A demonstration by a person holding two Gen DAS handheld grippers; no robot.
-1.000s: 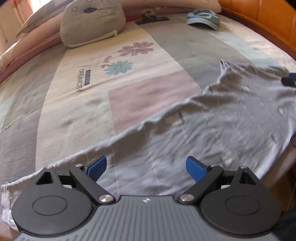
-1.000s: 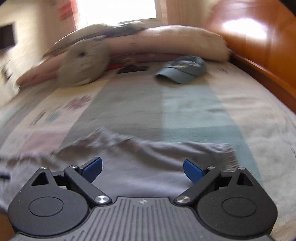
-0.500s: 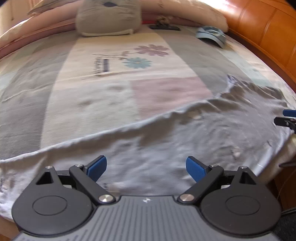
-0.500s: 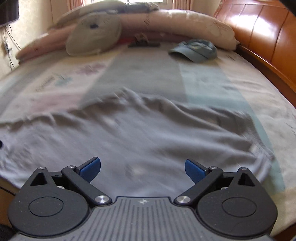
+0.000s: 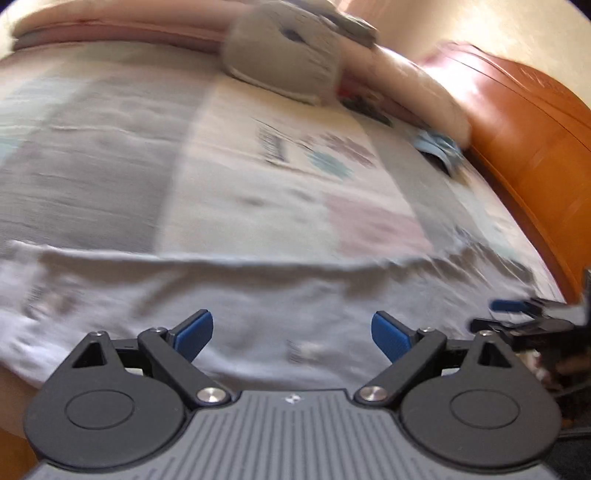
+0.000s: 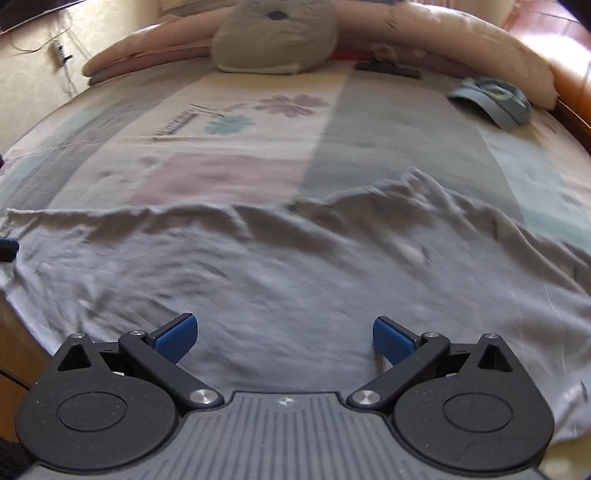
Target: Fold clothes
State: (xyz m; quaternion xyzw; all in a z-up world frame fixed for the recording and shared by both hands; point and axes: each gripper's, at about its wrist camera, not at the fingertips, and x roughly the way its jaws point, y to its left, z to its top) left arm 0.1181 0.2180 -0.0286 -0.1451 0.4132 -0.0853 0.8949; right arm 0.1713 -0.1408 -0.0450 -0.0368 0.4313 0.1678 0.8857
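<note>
While I look along both sets of fingers, this is what I can report.

Garment: a grey T-shirt (image 6: 295, 280) lies spread across the near edge of the bed, wrinkled, its far edge ridged up toward the right; in the left wrist view the same cloth (image 5: 236, 295) is blurred.
Left gripper (image 5: 291, 332): I see its blue pads spread wide, nothing between them, the shirt under them; whether they touch it I cannot tell.
Right gripper (image 6: 284, 338): its jaws are opening, wide apart, with no cloth pinched between the blue pads; it shows again at the right edge of the left wrist view (image 5: 517, 314), above the shirt's right end.
Bedspread (image 6: 229, 147): patchwork of cream, pink, grey and pale blue, with flower prints and a line of dark lettering.
Cushion (image 6: 275, 35): grey, round, at the far end, leaning on a long pink pillow (image 6: 461, 40).
Cap (image 6: 491, 99): blue, on the bedspread at far right, well apart from the shirt.
Dark flat object (image 6: 388, 68): just beside the cushion; I cannot tell what it is.
Headboard (image 5: 524, 140): orange-brown wood along the right side.
</note>
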